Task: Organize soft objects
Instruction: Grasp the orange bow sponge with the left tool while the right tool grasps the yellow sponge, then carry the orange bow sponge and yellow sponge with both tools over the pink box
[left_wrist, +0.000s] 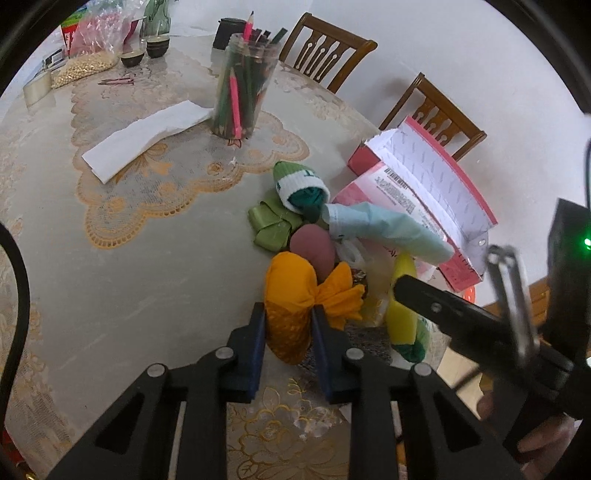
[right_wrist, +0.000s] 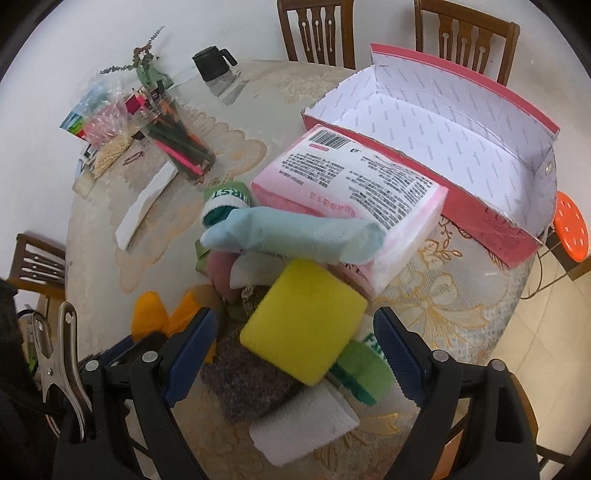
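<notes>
The left gripper (left_wrist: 288, 329) pinches a knotted orange cloth bundle (left_wrist: 291, 295) at the pile's near edge. Only the right wrist view shows the right gripper (right_wrist: 295, 354), jaws wide around a yellow sponge block (right_wrist: 304, 319), and the open pink cardboard box (right_wrist: 517, 107) behind.

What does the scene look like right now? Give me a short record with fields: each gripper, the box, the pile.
left gripper: shut on the orange cloth bundle
right gripper: open, jaws either side of the yellow sponge, pads not pressing it
box: pink, open, nothing inside that shows
tissue pack: pink, leaning against the box front
pile: light blue sock, green-and-white sock roll, grey cloth, white folded cloth
table: pencil jar standing away from the pile
</notes>
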